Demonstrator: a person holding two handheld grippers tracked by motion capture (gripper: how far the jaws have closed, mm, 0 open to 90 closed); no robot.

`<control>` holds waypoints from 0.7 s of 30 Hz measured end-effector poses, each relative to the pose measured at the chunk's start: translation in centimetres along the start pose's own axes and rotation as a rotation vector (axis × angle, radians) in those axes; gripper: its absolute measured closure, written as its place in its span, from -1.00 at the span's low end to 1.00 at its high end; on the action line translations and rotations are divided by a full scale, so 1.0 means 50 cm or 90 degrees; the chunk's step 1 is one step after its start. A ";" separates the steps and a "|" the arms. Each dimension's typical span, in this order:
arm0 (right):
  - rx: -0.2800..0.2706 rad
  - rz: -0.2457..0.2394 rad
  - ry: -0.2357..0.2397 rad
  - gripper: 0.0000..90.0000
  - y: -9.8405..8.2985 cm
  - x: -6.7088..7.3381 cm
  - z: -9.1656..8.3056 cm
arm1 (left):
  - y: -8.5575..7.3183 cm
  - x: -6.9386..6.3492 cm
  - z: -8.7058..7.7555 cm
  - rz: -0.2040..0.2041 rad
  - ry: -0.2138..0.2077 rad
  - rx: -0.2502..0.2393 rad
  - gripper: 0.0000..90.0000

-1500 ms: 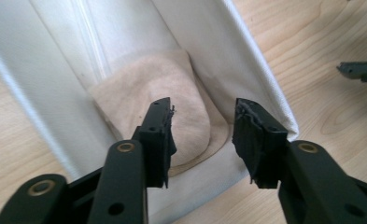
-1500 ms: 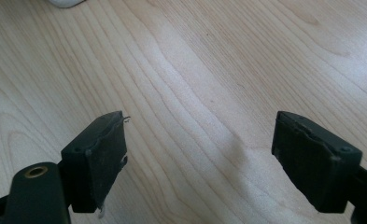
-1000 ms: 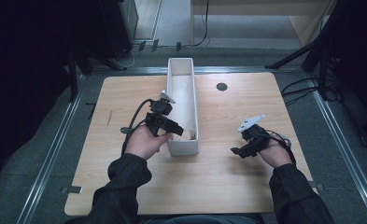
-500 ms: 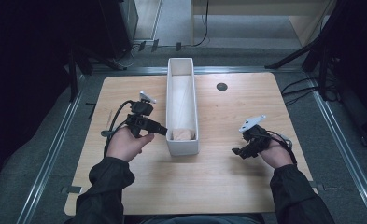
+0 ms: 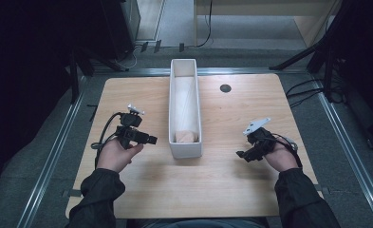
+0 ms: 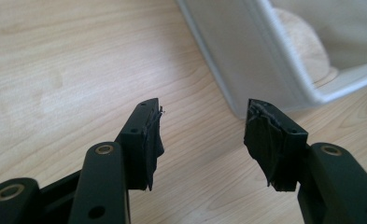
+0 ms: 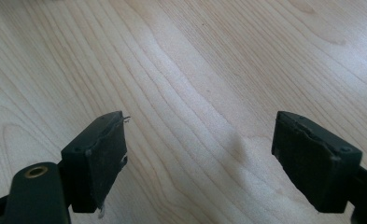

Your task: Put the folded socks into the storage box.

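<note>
A long white bin [image 5: 173, 109] stands lengthwise in the middle of the wooden table [image 5: 222, 185]. A tan rounded object [image 5: 185, 137] lies at its near end; the left gripper view shows that object [image 6: 305, 44] over the bin's wall [image 6: 246, 51]. My left gripper [image 5: 152, 140] is held left of the bin, pointing at it, jaws open and empty [image 6: 202, 135]. My right gripper [image 5: 241, 155] hovers right of the bin near the table's front, open above bare wood [image 7: 200, 140].
A small dark round hole [image 5: 225, 88] sits in the table at the back right. Metal rails run along both sides of the table, with dark floor, cables and stand legs beyond the far edge.
My left gripper has drawn back leftward from the bin's near end to the table beside it. The right gripper has stayed where it was.
</note>
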State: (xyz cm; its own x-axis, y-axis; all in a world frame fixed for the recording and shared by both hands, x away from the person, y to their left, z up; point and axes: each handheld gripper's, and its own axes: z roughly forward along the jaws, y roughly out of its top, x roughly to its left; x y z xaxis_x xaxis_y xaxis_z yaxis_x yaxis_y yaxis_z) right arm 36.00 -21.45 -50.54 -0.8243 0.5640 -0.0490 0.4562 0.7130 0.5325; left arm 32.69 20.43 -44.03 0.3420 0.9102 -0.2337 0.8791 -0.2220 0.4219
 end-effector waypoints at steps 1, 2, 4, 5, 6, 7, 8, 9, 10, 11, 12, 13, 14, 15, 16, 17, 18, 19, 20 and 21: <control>-0.001 -0.001 0.000 -0.60 0.000 0.000 0.000 | 0.000 0.000 0.000 0.000 0.000 0.000 0.00; -0.001 -0.002 0.000 -0.60 0.000 0.000 0.000 | -0.008 0.010 0.004 -0.005 0.000 -0.003 0.00; -0.002 -0.005 0.000 -0.60 0.000 0.000 0.000 | -0.012 0.016 0.006 -0.005 -0.004 -0.003 -0.02; -0.003 -0.003 0.000 -0.60 0.001 0.001 0.000 | -0.017 0.027 0.008 -0.008 -0.014 -0.003 -0.03; -0.004 -0.005 0.000 -0.60 0.001 0.001 0.001 | -0.017 0.027 0.008 -0.008 -0.014 -0.003 -0.05; -0.005 -0.005 0.001 -0.60 0.001 0.001 0.001 | -0.020 0.035 0.009 -0.008 -0.020 -0.009 -0.05; -0.005 -0.004 0.001 -0.60 0.001 0.001 0.001 | -0.022 0.038 0.010 -0.007 -0.022 -0.013 -0.05; -0.005 -0.004 0.001 -0.60 0.001 0.001 0.001 | -0.025 0.043 0.012 -0.005 -0.025 -0.016 -0.05; -0.005 -0.004 0.001 -0.60 0.001 0.001 0.001 | -0.025 0.043 0.012 -0.005 -0.025 -0.016 -0.05; -0.007 -0.003 0.002 -0.60 0.001 0.001 0.001 | -0.031 0.050 0.019 0.001 -0.024 -0.017 -0.05; -0.007 -0.003 0.001 -0.60 0.001 0.001 0.001 | -0.031 0.050 0.019 0.001 -0.024 -0.017 -0.05; -0.007 -0.003 0.001 -0.60 0.001 0.001 0.001 | -0.035 0.053 0.023 0.001 -0.021 -0.018 -0.05; -0.009 0.000 0.003 -0.60 0.001 0.001 0.000 | -0.042 0.060 0.031 0.008 -0.019 -0.019 -0.05; -0.014 0.003 0.003 -0.60 0.002 0.001 0.000 | -0.045 0.063 0.034 0.007 -0.023 -0.019 -0.05; -0.018 0.008 0.004 -0.60 0.002 0.001 -0.001 | -0.047 0.066 0.037 0.010 -0.027 -0.019 -0.05; -0.019 0.011 0.006 -0.60 0.002 0.001 -0.002 | -0.051 0.070 0.039 0.010 -0.027 -0.021 -0.05; -0.023 0.011 0.007 -0.60 0.002 -0.001 -0.002 | -0.051 0.070 0.039 0.010 -0.027 -0.021 -0.05; -0.023 0.011 0.007 -0.60 0.002 -0.001 -0.002 | -0.055 0.074 0.042 0.006 -0.025 -0.026 -0.05; -0.025 0.013 0.008 -0.60 0.002 -0.002 -0.003 | -0.059 0.077 0.044 0.005 -0.024 -0.025 -0.05; -0.025 0.013 0.008 -0.60 0.002 -0.002 -0.003 | -0.067 0.082 0.049 0.006 -0.020 -0.031 -0.05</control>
State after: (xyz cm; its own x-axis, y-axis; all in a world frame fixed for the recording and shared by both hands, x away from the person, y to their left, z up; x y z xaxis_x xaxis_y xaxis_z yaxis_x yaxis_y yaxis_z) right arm 36.09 -21.49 -50.33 -0.8190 0.5731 -0.0276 0.4599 0.6845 0.5657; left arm 31.98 24.04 -48.54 0.3618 0.8962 -0.2568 0.8588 -0.2132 0.4657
